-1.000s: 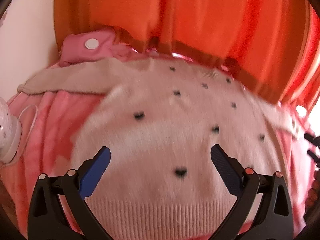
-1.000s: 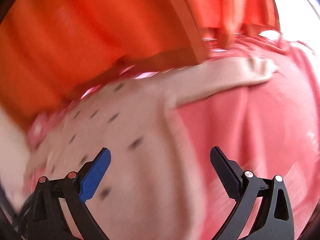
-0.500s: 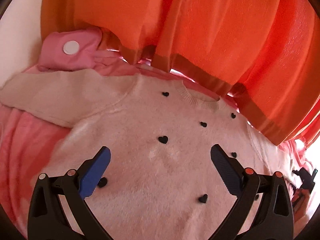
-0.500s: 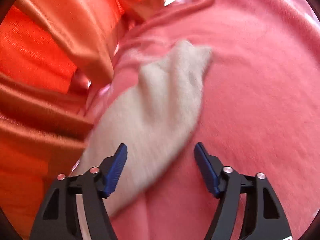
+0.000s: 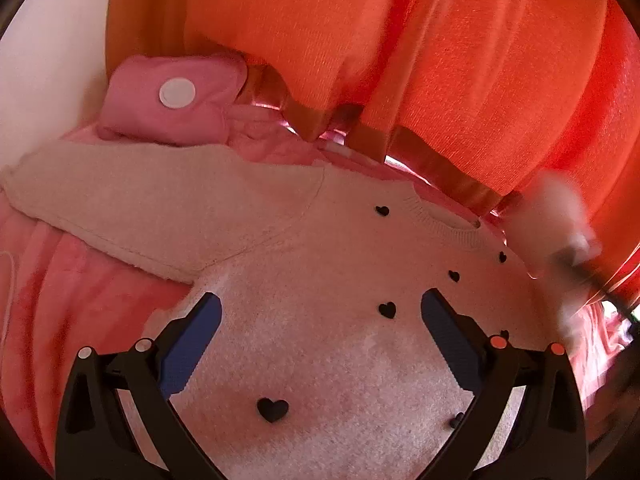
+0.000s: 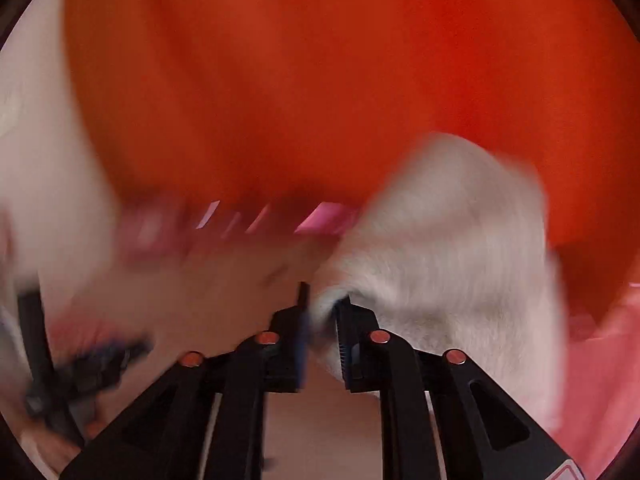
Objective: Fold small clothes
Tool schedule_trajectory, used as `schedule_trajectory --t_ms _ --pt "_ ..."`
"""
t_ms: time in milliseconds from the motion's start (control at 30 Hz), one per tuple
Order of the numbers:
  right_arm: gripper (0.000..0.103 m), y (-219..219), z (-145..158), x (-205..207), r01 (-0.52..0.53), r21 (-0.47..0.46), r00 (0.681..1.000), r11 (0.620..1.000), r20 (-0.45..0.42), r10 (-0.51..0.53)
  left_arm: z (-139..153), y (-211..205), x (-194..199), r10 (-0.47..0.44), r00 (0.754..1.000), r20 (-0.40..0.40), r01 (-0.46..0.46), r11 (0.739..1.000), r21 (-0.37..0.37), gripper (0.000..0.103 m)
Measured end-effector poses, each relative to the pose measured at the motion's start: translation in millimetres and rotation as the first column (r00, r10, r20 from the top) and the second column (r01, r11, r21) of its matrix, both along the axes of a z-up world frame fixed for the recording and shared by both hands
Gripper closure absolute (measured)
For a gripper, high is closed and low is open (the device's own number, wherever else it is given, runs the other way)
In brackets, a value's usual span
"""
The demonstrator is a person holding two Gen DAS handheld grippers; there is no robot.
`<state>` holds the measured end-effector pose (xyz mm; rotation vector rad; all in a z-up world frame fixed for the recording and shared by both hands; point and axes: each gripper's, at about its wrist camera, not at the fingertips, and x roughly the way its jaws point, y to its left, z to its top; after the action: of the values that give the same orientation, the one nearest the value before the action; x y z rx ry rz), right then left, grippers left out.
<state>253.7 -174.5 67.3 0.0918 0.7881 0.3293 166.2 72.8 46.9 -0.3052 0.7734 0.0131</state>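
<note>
While the small sweater point(image 5: 304, 280) lay flat, front up, on the pink blanket point(image 5: 72, 304), the fold of its sleeve was the step in hand. The right gripper point(image 6: 322, 320) was closing, with a bunch of the sweater's sleeve point(image 6: 448, 240) between its blue pads, lifted off the blanket. The left gripper point(image 5: 320, 320) hung spread wide above the sweater's chest, grasping nothing. The next move likely called for carrying the sleeve across the sweater's body and laying it flat, perhaps with the left gripper pinning the chest. The other sleeve point(image 5: 160, 204) stretched out from the sweater's far shoulder. Orange curtains point(image 5: 400, 60) hung just beyond the sweater's collar, and a pink pouch point(image 5: 176, 100) lay behind the outstretched sleeve; neither looked to block the fold.
</note>
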Motion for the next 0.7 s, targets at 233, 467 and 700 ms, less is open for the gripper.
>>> schedule_trajectory --t_ms 233,467,700 --pt "0.059 -39.5 -25.7 -25.6 0.205 0.08 0.972 0.976 -0.135 -0.193 -18.4 15.4 22.9 -0.039 0.996 -0.082 0.021 0.979 -0.203 0.005" --pt "0.051 -124.0 -36.5 -88.3 0.506 0.202 0.851 0.839 -0.274 -0.447 -32.5 17.7 49.8 -0.061 0.993 -0.104 0.017 0.924 -0.382 0.005" --pt "0.049 -163.5 -70.9 -80.7 0.607 0.279 0.775 0.744 -0.413 -0.478 -53.8 30.0 56.4 0.027 0.982 -0.189 -0.1 0.915 -0.39 0.007"
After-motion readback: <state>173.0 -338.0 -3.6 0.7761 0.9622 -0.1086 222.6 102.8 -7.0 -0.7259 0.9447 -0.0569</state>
